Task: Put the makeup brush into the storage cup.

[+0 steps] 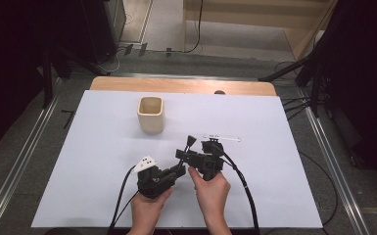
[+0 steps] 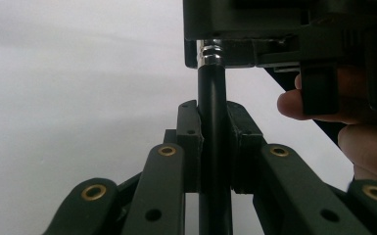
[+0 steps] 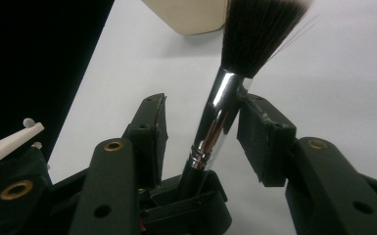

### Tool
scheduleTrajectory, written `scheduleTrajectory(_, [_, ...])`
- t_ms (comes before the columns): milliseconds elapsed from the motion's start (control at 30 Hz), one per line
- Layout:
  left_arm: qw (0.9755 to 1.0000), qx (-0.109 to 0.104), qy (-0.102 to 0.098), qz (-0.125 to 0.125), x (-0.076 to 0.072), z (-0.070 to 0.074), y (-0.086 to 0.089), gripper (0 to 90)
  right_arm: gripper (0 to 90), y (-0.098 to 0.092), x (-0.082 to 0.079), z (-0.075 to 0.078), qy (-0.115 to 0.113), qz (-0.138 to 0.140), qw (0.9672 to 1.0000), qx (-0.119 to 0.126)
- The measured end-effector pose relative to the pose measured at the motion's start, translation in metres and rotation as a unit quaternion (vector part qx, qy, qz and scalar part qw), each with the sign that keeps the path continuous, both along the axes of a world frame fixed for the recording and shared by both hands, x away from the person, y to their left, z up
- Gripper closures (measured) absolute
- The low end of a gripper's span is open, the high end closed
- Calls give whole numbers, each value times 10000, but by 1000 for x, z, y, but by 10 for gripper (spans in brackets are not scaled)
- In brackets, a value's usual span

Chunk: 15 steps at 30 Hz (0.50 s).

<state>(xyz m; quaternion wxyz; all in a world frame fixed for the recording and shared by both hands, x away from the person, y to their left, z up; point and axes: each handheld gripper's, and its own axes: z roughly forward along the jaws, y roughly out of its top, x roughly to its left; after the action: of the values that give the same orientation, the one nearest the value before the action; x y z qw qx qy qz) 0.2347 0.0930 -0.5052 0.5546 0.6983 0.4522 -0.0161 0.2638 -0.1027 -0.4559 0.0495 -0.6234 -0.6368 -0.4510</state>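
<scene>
Brush (image 3: 225,98), black-bristled with chrome ferrule: left tool (image 2: 214,142) clamps its handle, right tool (image 3: 203,132) apart

White sheet (image 1: 103,196) spread over wooden table (image 1: 127,84). Cream square-mouthed cup (image 1: 151,114) stood upright toward far edge, left of centre. Left gripper (image 1: 178,169) and right gripper (image 1: 185,155) held in two hands near front edge, tips close together. Small dark brush (image 1: 191,141) raised between them, bristles upward. White strip (image 1: 221,137) laid flat just beyond right gripper.
</scene>
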Motion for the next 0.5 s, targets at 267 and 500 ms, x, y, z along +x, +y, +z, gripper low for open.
scheduleTrajectory(267, [9998, -131, 95, 131, 2, -1, 1, 796, 621, 4, 2, -2, 1, -67, 10000, 38])
scheduleTrajectory(500, [9995, -230, 124, 184, 5, -1, 1, 796, 676, 7, 5, -5, 13, -121, 9999, 87])
